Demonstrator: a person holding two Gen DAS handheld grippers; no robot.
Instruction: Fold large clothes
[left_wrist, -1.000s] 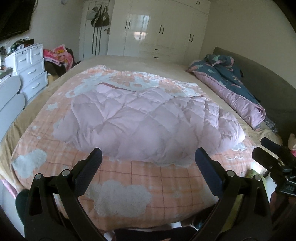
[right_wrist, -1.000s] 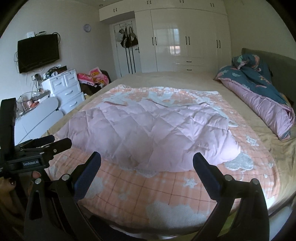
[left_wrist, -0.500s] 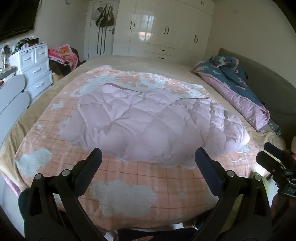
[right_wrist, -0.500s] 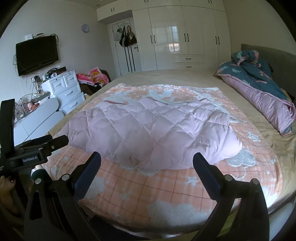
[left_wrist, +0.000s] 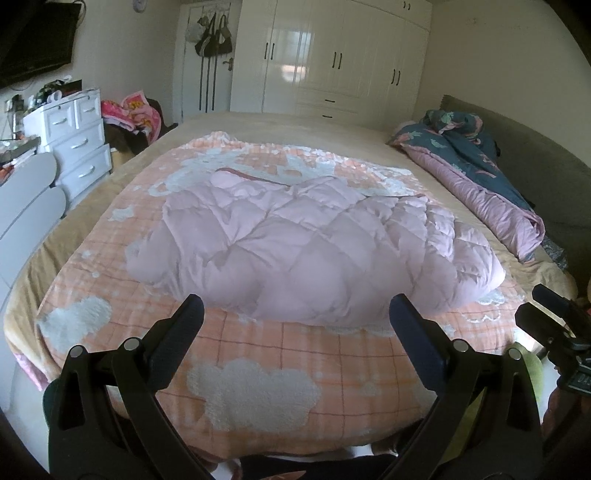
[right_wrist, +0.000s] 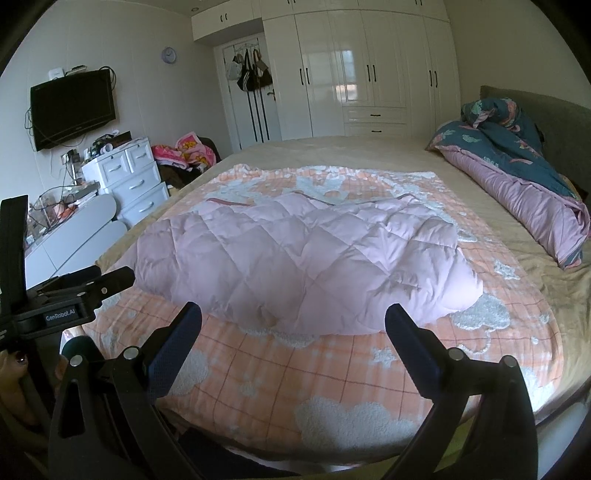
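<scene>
A large pale pink quilted puffer coat (left_wrist: 314, 243) lies folded in a thick bundle on an orange checked blanket with white clouds (left_wrist: 258, 384) on the bed; it also shows in the right wrist view (right_wrist: 295, 258). My left gripper (left_wrist: 295, 314) is open and empty, held back from the bed's near edge, short of the coat. My right gripper (right_wrist: 293, 319) is open and empty too, at the same edge. The right gripper shows at the right edge of the left wrist view (left_wrist: 550, 321), and the left gripper at the left of the right wrist view (right_wrist: 70, 295).
A rolled blue and purple duvet (right_wrist: 517, 177) lies along the grey headboard (right_wrist: 554, 114) on the right. White drawers (right_wrist: 133, 181) and a wall TV (right_wrist: 72, 107) stand left of the bed. White wardrobes (right_wrist: 369, 70) fill the far wall.
Both grippers have drawn back and risen a little from the bed, so the coat looks smaller and farther. Both stay open and the coat has not moved.
</scene>
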